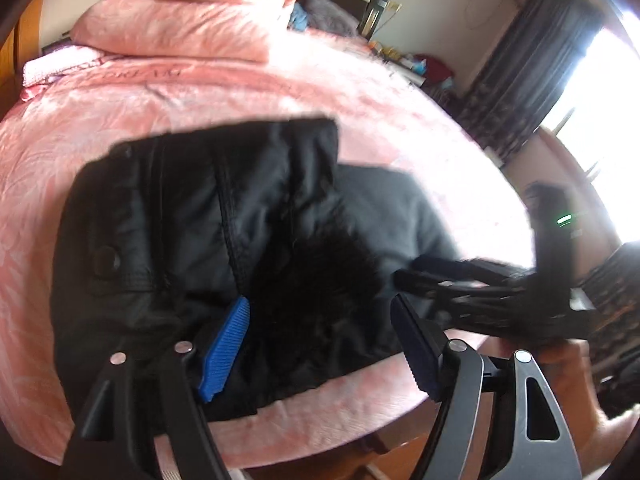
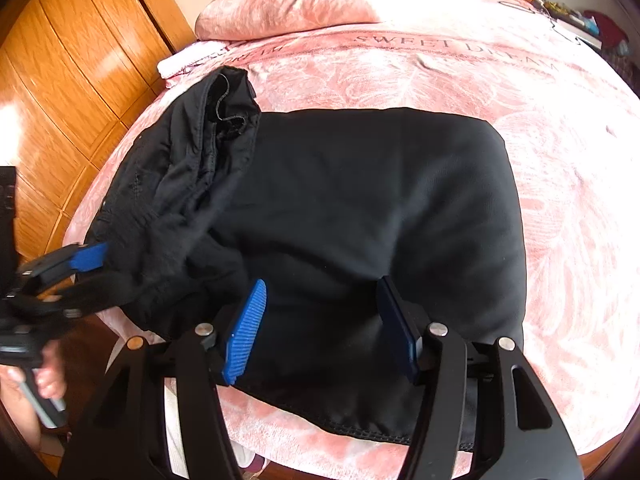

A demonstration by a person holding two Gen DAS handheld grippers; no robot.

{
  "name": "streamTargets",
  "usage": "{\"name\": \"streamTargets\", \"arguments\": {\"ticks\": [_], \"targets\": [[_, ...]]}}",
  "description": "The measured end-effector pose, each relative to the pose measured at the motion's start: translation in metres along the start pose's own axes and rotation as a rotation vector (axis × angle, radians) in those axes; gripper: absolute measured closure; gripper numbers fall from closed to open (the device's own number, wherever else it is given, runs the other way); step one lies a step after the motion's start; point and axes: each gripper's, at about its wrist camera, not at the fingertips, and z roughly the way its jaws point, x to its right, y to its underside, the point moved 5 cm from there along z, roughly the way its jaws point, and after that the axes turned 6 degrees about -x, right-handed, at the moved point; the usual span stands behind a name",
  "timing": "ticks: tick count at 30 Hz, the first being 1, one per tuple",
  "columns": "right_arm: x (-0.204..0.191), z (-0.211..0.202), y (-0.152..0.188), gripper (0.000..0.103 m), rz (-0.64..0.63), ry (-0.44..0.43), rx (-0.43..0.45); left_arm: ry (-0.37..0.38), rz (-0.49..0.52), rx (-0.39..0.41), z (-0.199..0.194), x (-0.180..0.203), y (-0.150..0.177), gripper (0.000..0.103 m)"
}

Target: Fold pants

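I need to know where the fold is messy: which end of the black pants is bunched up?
The end by the left gripper: the black pants are crumpled there, seams showing; toward the right gripper they lie smooth.

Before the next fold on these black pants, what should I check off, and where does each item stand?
1. Left gripper jaws open, no cloth clamped: ok.
2. Right gripper jaws open above the fabric: ok.
3. Pants fully on the pink bed cover: ok.
4. Folded part lies flat: not ok, the waistband end is bunched.
5. Edges underneath aligned: cannot tell.
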Motion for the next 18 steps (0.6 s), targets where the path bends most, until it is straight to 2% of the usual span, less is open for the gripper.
{"name": "streamTargets", "arguments": {"ticks": [2,4,8,11,14,16,18], "targets": [[-0.001,-0.003,0.0,0.045,0.005,-0.001,0.009,0.003,-0.018,0.045,-0.016,-0.004,-0.003,0.025],[-0.002,-0.004,0.0,0.045,0.003,0.0,0.01,-0.02,-0.037,0.049,-0.017,-0.012,-0.003,0.022],[-0.006,0.009,0.002,0.044,-0.04,0.055,-0.019,-0.019,-0.105,-0.076,0.019,-0.03,0.009,0.022],[-0.009,0.007,0.001,0.043,-0.046,0.071,-0.024,-0.032,-0.081,-0.073,0.021,-0.025,0.009,0.023],[-0.013,-0.01,-0.003,0.043,-0.008,0.001,0.008,0.034,-0.148,-0.014,-0.001,-0.03,0.005,0.022],[-0.02,-0.024,-0.006,0.043,-0.006,-0.061,0.04,0.013,-0.173,0.026,-0.014,-0.04,0.003,0.022],[-0.034,-0.034,-0.011,0.037,-0.019,-0.129,0.06,-0.032,-0.196,0.054,-0.025,-0.057,0.002,0.022]]}}
